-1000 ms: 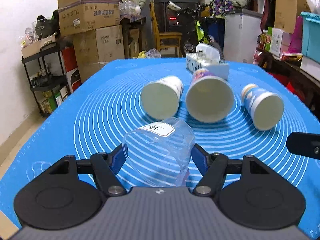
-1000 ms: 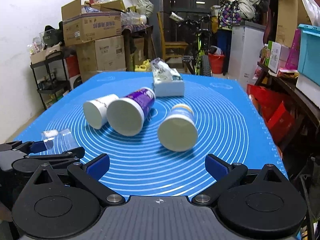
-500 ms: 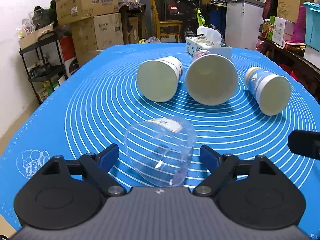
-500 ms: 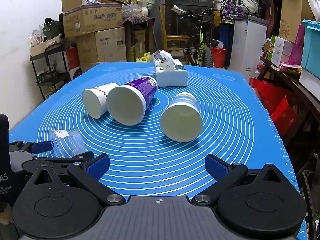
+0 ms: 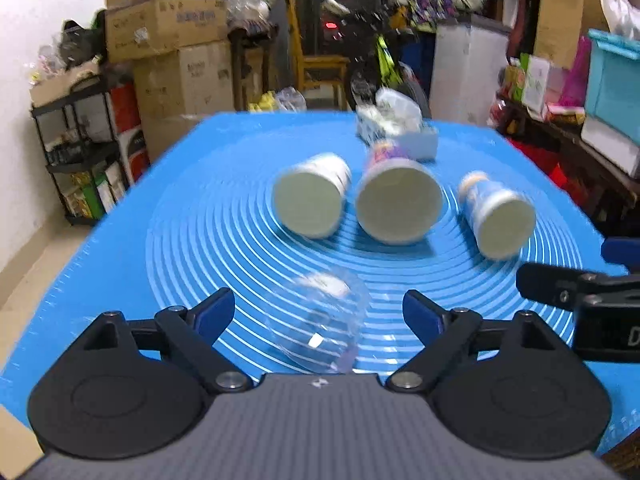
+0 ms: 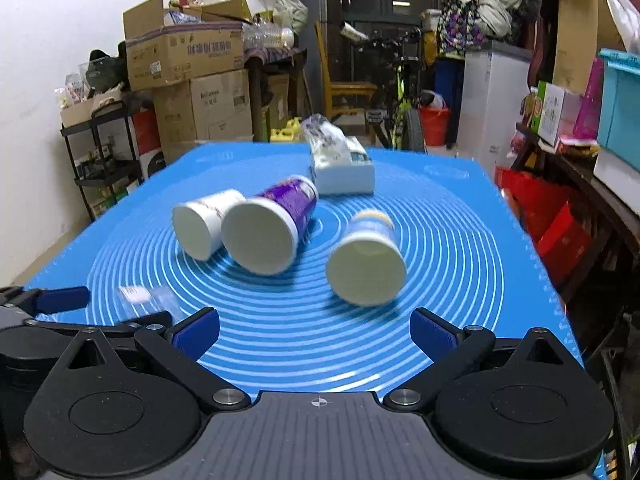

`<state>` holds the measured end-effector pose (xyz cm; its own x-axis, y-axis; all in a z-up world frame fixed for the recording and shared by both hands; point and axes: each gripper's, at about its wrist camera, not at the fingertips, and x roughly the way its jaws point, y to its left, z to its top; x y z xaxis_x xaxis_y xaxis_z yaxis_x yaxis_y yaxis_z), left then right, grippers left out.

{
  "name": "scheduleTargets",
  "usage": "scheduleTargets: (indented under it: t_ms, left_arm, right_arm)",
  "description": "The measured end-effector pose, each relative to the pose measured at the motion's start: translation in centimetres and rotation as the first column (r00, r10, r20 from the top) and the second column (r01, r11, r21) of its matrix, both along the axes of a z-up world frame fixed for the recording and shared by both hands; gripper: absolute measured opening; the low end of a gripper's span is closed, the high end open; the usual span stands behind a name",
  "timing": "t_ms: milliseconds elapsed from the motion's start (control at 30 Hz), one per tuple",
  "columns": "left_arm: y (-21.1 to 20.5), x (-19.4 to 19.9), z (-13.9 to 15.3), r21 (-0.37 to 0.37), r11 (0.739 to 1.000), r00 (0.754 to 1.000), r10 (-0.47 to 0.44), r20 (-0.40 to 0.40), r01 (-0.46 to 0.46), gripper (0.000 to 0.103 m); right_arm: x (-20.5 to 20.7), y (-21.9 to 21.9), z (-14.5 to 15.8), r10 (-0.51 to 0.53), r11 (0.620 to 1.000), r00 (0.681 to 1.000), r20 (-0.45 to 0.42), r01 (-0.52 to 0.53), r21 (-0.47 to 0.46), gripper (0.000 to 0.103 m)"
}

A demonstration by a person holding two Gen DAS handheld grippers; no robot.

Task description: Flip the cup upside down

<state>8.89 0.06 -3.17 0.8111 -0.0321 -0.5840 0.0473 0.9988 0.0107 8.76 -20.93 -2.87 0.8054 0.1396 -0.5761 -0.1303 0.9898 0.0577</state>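
Covering the surface, a blue mat [image 5: 120, 264] carries three paper cups [image 5: 398, 210] lying on their sides, none turned over as far as I can judge. Left hand-held gripper [image 5: 314, 312] is spread wide, blue pads either side of the clear plastic cup [image 5: 326, 322] but not touching it; whether that cup sits base-up is unclear. Right hand-held gripper [image 6: 314, 330] is spread, holding nothing.
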Motion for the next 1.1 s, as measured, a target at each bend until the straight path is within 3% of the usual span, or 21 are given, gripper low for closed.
scheduleTargets:
  t_ms: [133, 200, 300, 433, 567, 733, 867, 1100]
  left_arm:
    - [1.7, -0.5, 1.9, 0.022, 0.996, 0.993, 0.08, 0.084, -0.082, 0.094]
    - [2.9, -0.5, 2.4, 0.047, 0.986, 0.979, 0.151, 0.14, -0.159, 0.102]
    - [5.0, -0.1, 2.6, 0.042, 0.964, 0.951, 0.252, 0.181, -0.263, 0.103]
    - [7.8, 1.1, 2.2, 0.019, 0.932, 0.918, 0.352, 0.185, -0.361, 0.103]
    - [9.9, 2.3, 0.6, -0.007, 0.902, 0.893, 0.429, 0.137, -0.432, 0.103]
    - [11.0, 2.6, -0.5, -0.013, 0.888, 0.882, 0.458, 0.113, -0.459, 0.103]
    - [11.2, 2.6, -0.9, -0.008, 0.886, 0.88, 0.462, 0.112, -0.464, 0.103]
    - [11.8, 2.6, -1.2, -0.032, 0.891, 0.887, 0.454, 0.084, -0.453, 0.103]
  right_arm:
    - [0.2, 0.6, 1.3, 0.012, 0.999, 1.0, 0.0, -0.012, 0.043, 0.101]
    - [0.7, 1.1, 1.7, 0.016, 0.997, 1.0, -0.019, -0.014, 0.075, 0.101]
    - [1.7, 2.0, 2.1, 0.029, 0.989, 0.997, -0.067, -0.019, 0.146, 0.101]
    - [3.8, 3.3, 1.9, 0.056, 0.97, 0.983, -0.172, -0.012, 0.242, 0.099]
    - [6.1, 4.8, 0.8, 0.065, 0.95, 0.96, -0.272, 0.024, 0.311, 0.092]
    - [8.7, 5.5, -1.4, 0.063, 0.895, 0.904, -0.423, 0.137, 0.425, 0.087]
    - [10.1, 6.2, -2.9, 0.057, 0.861, 0.868, -0.493, 0.207, 0.465, 0.084]
    - [11.5, 8.2, -4.2, 0.064, 0.862, 0.827, -0.559, 0.236, 0.448, 0.079]
